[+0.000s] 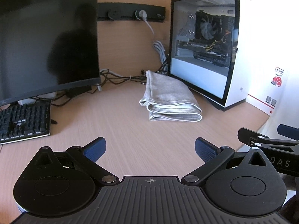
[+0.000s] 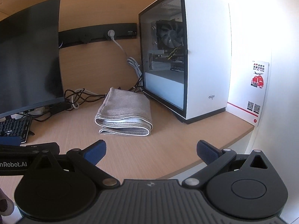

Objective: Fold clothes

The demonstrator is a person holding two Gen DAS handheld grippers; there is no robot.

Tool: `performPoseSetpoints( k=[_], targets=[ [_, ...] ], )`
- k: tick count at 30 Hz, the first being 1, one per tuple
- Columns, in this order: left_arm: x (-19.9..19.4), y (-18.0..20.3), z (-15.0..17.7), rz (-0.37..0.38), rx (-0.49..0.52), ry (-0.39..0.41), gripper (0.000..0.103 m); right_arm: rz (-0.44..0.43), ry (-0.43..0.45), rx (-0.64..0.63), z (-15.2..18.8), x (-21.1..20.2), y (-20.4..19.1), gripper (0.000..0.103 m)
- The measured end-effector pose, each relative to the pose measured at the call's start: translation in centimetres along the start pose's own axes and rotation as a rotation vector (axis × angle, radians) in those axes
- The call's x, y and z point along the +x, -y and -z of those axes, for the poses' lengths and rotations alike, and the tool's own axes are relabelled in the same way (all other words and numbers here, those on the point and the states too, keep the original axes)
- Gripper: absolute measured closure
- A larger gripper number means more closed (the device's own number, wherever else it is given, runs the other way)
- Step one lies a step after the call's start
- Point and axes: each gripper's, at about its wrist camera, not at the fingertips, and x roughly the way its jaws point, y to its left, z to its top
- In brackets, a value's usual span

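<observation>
Wood-grain desk [image 2: 130,155] bears a folded, ribbed grey cloth [image 2: 125,112].

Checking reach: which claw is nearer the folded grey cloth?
Roughly equal. The left claw and right claw are both open, short of the folded grey cloth, touching nothing.

Both wrist views toward shared desk [image 1: 115,123].

You're holding left gripper [image 1: 150,150] level, jaws spread wide, blue pads [image 1: 95,149] gripping nothing. You're holding right gripper [image 2: 151,151] same way, jaws wide apart, nothing between pads [image 2: 207,152]. Both sitting side by side, close together, pointing forward, each showing at other's frame edge.
</observation>
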Motion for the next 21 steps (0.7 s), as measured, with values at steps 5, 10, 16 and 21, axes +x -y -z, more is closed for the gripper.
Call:
performPoseSetpoints(
  k=[5, 10, 16, 21],
  targets=[
    [-0.16, -0.28, 0.03, -0.004, -0.008, 0.001, 0.0, -0.006, -0.001, -0.007, -0.08, 0.07, -0.28, 0.0],
    [-0.12, -0.49, 0.11, -0.011, -0.015, -0.005, 0.0, -0.011, -0.009, -0.008, -0.05, 0.25, -0.47, 0.0],
    [0.0, -0.45, 0.13, -0.016, -0.021, -0.011, 0.0, -0.009, -0.015, -0.004, 0.03, 0.29, -0.44, 0.0],
    [0.18, -0.27, 0.23, -0.014, -0.016, -0.02, 0.0, -0.004, -0.015, 0.004, 0.11, 0.23, -0.15, 0.0]
  ],
)
